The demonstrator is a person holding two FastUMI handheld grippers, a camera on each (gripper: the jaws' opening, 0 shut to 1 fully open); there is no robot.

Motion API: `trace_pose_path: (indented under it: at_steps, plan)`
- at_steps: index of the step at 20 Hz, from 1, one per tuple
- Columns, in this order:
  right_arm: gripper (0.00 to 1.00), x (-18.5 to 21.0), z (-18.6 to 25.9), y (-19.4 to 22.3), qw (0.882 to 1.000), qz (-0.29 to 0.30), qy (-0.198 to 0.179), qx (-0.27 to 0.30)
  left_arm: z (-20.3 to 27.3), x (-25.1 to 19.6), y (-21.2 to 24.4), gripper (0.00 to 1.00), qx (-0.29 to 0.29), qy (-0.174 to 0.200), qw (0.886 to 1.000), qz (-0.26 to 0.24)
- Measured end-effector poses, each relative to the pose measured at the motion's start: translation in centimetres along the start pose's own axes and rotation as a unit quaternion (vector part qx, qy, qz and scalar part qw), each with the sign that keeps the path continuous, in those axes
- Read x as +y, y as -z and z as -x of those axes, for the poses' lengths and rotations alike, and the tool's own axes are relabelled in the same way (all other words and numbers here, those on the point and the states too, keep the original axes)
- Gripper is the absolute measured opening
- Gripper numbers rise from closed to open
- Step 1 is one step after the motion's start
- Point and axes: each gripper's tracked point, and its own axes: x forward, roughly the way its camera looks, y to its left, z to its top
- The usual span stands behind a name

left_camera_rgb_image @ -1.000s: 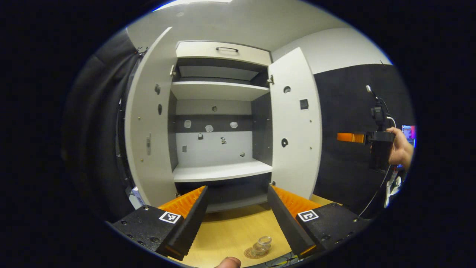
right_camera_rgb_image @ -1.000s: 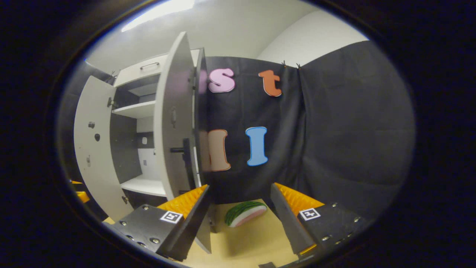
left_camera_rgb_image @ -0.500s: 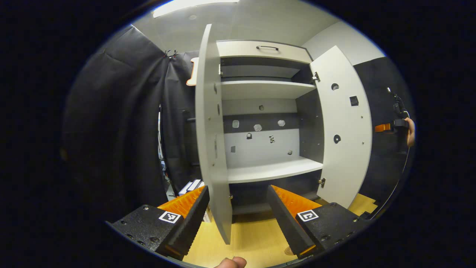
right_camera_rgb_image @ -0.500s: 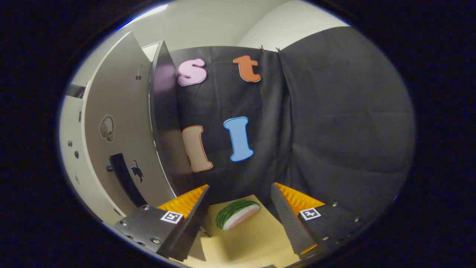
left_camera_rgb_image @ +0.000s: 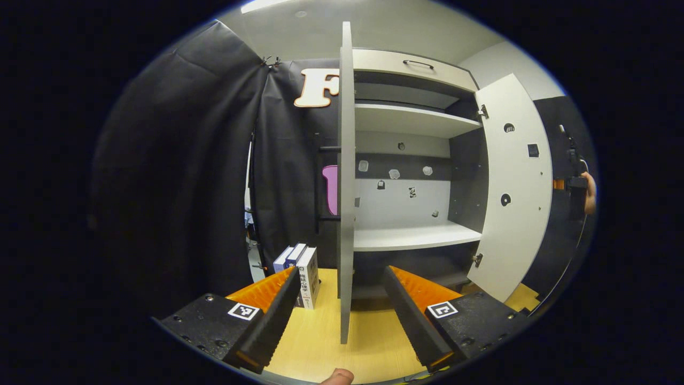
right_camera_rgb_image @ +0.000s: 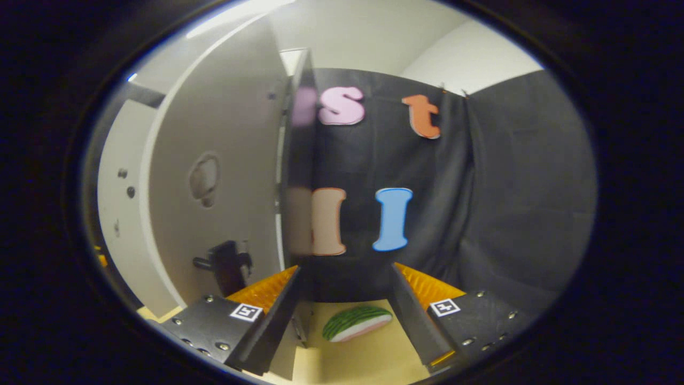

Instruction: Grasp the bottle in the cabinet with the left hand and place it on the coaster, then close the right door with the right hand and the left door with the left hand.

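Tabletop (left_camera_rgb_image: 320, 342): books (left_camera_rgb_image: 299, 272) beside left door (left_camera_rgb_image: 346, 182) (edge-on); watermelon slice (right_camera_rgb_image: 357, 323).

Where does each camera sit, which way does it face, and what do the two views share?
Left gripper view: rides the left claw, open, facing the left door edge-on, with the books beside it; a fingertip shows.
Right gripper view: rides the right claw, open, facing the right door, its handle and a watermelon slice.
Shared: the right door, the cabinet and the wooden table.
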Motion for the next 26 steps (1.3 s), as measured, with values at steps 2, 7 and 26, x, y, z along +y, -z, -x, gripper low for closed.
trace_pose_path:
  at_steps: [2,7,26]
  plan:
    - [0.87,1.6,0.6,0.2,1.0,0.0,-0.007,-0.007,0.1,0.4,-0.3,0.98,-0.004,-0.006,1.0,0.001]
    - [0.87,5.7,0.1,0.6,0.999,-0.031,-0.031,0.001,-0.3,0.2,0.6,0.99,0.011,0.004,1.0,0.021]
    - [0.96,16.1,-1.0,-0.1,0.995,-0.023,-0.091,-0.046,-2.7,3.6,3.1,1.0,0.04,0.013,0.998,0.041]
